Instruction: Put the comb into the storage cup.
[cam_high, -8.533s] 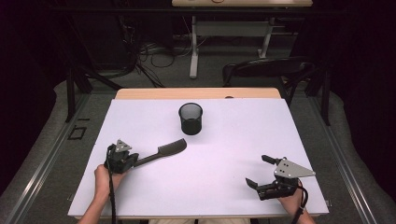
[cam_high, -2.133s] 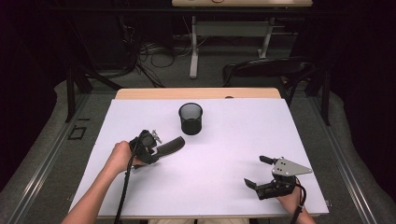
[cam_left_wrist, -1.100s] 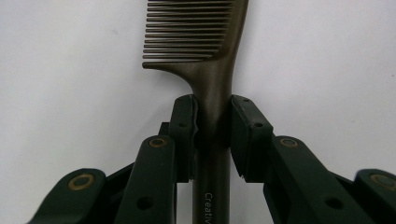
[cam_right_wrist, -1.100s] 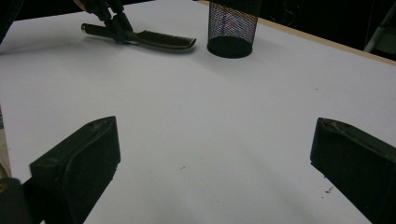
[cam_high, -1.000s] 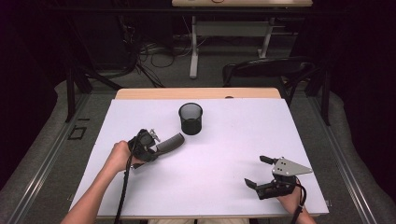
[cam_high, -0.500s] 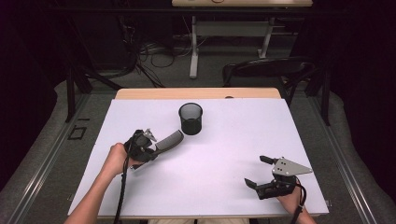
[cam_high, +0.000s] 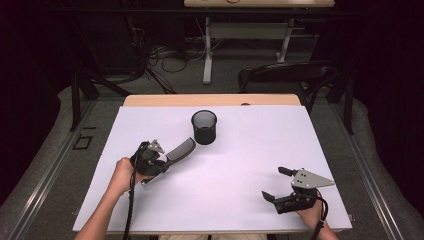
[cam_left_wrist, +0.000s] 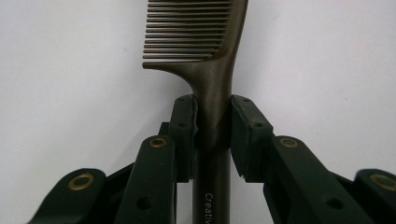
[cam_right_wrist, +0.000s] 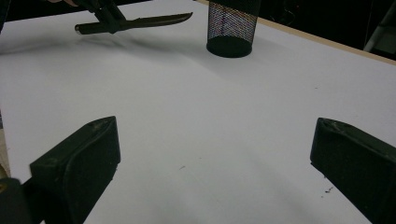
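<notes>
I am gripping the dark comb (cam_left_wrist: 212, 74) by its handle with the left gripper (cam_left_wrist: 212, 126); both pads are pressing on the handle just below the teeth, jaws narrowed to the handle's width. In the high view the left gripper (cam_high: 161, 160) is sitting at the left of the white table (cam_high: 250, 165), and the comb (cam_high: 181, 149) is sticking out toward the black mesh cup (cam_high: 204, 127), its tip near the cup but not touching. From the right gripper view the comb (cam_right_wrist: 140, 22) is hanging level above the table. I am resting the right gripper (cam_high: 280, 184) at the near right, jaws standing wide apart with nothing between them.
</notes>
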